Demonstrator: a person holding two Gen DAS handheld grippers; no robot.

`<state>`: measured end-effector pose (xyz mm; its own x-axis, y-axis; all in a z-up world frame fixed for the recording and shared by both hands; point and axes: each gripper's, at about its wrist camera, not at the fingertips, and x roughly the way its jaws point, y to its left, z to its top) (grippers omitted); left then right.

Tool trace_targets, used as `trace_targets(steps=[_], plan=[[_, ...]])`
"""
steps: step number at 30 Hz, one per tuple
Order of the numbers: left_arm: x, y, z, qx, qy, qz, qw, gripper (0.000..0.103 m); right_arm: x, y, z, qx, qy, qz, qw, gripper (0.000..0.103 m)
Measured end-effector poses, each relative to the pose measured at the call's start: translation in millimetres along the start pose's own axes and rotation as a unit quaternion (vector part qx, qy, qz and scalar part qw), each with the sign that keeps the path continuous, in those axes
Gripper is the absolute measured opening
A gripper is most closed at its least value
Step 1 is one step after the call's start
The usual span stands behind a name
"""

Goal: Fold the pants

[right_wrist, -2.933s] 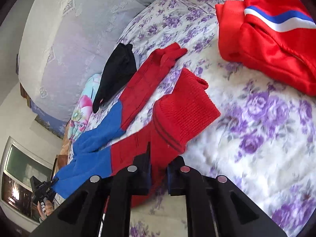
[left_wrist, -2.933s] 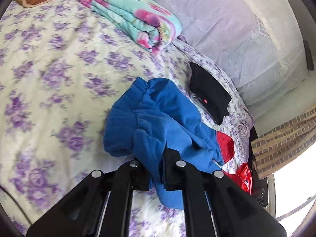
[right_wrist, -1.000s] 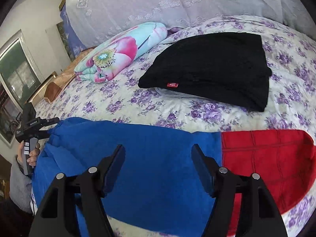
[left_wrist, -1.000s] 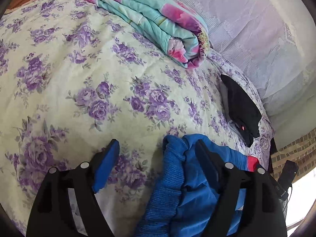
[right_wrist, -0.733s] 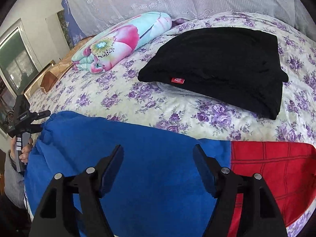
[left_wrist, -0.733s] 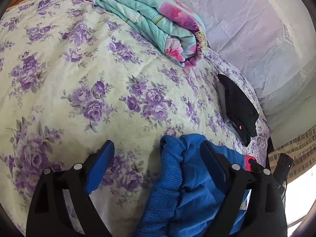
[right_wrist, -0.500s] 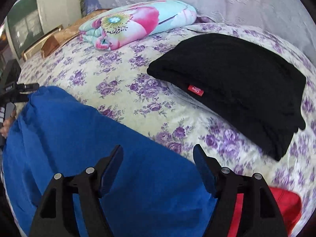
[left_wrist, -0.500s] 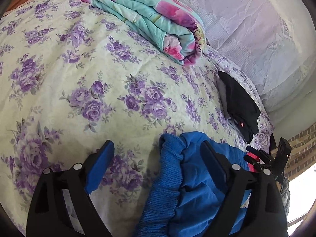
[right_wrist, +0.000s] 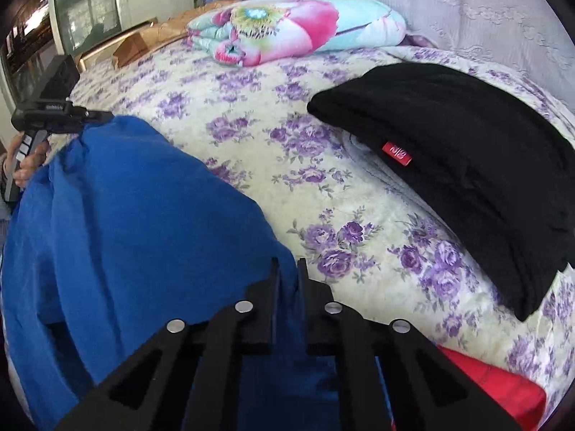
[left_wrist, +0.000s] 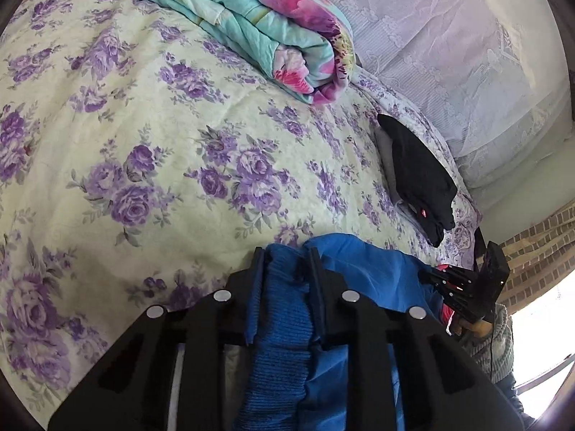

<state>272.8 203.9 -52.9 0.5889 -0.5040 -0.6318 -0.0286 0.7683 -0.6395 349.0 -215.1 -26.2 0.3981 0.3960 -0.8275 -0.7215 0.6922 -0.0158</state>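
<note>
STEP: you grip the blue-and-red knit pants (right_wrist: 136,222) on the floral bed (left_wrist: 151,136) for a fold | LEFT gripper (left_wrist: 285,269): jaws clamped on ribbed waistband | RIGHT gripper (right_wrist: 286,276): jaws clamped on blue edge | NEXT: likely lift both edges evenly, carry across | VIEWS: only right wrist shows red leg section.

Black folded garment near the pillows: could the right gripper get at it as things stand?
Probably not yet: the right gripper is shut on the blue pants. The black folded garment lies uncovered on the bedspread.
</note>
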Motion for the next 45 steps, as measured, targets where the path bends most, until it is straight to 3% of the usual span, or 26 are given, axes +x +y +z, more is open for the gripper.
trace_targets(steps=[4, 14, 22, 26, 30, 33, 36, 38, 40, 43, 45], plan=[[-11, -7, 1, 0.007, -0.02, -0.002, 0.9998, 0.015, -34, 11, -4, 0.012, -0.037, -0.014, 0.999, 0.007], [-45, -31, -11, 0.024, -0.057, -0.029, 0.9977, 0.012, -125, 74, -32, -0.018, -0.099, -0.057, 0.993, 0.007], [-117, -41, -71, 0.043, -0.076, -0.056, 0.9946, 0.012, -186, 150, -88, -0.045, -0.141, -0.066, 0.987, 0.007], [-143, -30, -119, 0.038, -0.069, -0.048, 0.9957, 0.012, -189, 189, -131, -0.048, -0.127, -0.046, 0.99, 0.007], [-144, -7, -155, 0.006, -0.048, -0.049, 0.9976, 0.012, -166, 210, -165, -0.032, -0.097, -0.022, 0.995, 0.007], [-145, 6, -167, -0.021, -0.046, -0.038, 0.998, 0.011, -155, 214, -177, -0.013, -0.094, -0.018, 0.995, 0.007], [-152, 9, -171, -0.042, -0.05, -0.055, 0.9963, 0.009, -157, 218, -180, -0.004, -0.102, -0.022, 0.995, 0.007], [-153, 6, -173, -0.048, -0.048, -0.068, 0.9954, 0.018, -159, 220, -180, -0.005, -0.105, -0.026, 0.994, 0.007], [-152, 0, -173, -0.058, -0.048, -0.075, 0.9944, 0.054, -159, 220, -181, -0.002, -0.103, -0.025, 0.994, 0.008], [-146, -9, -171, -0.064, -0.039, -0.088, 0.9932, 0.058, -155, 218, -183, 0.003, -0.097, -0.022, 0.995, 0.008], [-135, -14, -167, -0.072, -0.021, -0.078, 0.9941, 0.058, -154, 217, -183, 0.004, -0.095, -0.02, 0.995, 0.008]])
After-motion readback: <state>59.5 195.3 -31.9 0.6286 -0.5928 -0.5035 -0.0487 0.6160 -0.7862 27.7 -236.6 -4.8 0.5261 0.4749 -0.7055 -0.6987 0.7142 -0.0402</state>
